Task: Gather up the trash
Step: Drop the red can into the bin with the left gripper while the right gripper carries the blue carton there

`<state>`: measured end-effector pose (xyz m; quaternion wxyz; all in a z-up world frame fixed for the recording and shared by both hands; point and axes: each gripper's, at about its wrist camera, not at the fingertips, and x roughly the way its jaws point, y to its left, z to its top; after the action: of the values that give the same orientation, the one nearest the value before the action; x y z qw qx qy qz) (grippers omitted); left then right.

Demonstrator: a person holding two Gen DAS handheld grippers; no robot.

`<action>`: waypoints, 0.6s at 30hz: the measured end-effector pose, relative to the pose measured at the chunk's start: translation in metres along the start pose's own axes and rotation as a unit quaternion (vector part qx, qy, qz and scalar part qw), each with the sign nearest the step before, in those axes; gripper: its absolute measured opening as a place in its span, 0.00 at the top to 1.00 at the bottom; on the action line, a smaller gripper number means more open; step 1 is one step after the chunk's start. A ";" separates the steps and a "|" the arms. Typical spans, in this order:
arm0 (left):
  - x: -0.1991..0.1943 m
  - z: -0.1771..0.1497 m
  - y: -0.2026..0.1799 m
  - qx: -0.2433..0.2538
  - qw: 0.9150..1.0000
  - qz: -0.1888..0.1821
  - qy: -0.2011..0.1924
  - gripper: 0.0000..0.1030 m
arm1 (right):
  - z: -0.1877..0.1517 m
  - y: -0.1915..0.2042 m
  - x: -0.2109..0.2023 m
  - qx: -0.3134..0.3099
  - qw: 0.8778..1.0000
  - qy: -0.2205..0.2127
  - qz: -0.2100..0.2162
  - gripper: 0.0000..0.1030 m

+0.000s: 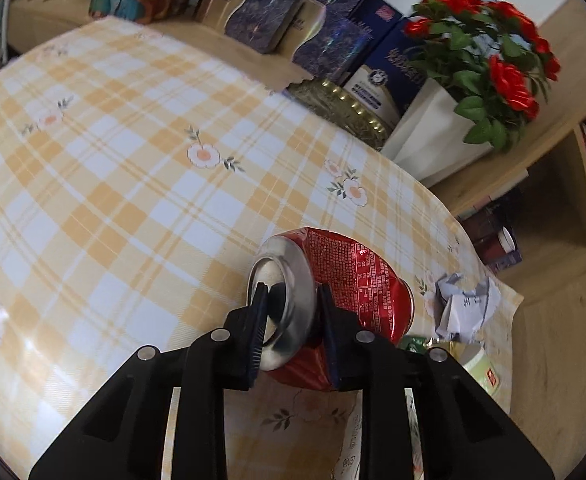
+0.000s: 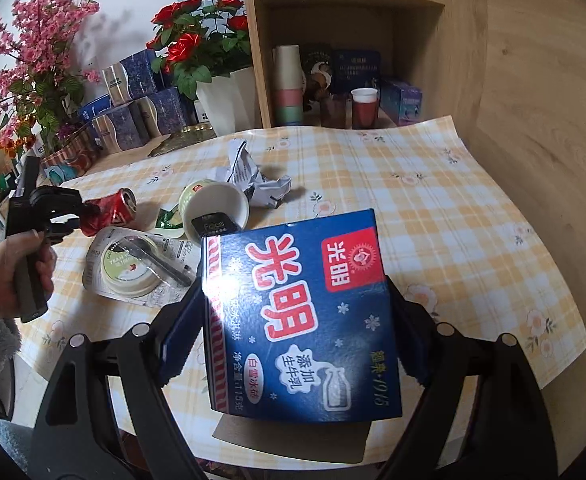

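Across the checked tablecloth (image 2: 473,200), your left gripper (image 1: 291,320) had clamped its jaws on the crushed red can (image 1: 349,280), while your right gripper (image 2: 293,332) held the blue carton (image 2: 297,320) between wide jaws. Pickup seemed under way; lifting the can clear likely came next, with crumpled paper (image 2: 253,178) waiting.

Crushed red can (image 1: 353,280), sideways on tablecloth (image 1: 133,160)

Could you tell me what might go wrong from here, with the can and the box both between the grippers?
The left gripper pinches only the dented can's rim end, so it could swing or slip free. The right gripper spans the wide blue box, whose glossy sides may slide. The tipped cup beside the can could get knocked.
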<state>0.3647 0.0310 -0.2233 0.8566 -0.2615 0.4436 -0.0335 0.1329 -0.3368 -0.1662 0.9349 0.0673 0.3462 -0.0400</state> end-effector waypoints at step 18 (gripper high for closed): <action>-0.167 -0.048 -0.016 0.155 0.985 -0.034 -0.069 0.77 | -0.021 0.049 -0.052 -0.018 0.998 -0.004 0.057 0.20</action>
<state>0.2293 0.0458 -0.1138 0.9137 -0.1425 0.3636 -0.1125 0.0859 -0.2834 -0.1434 0.9381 0.0697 0.3386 0.0197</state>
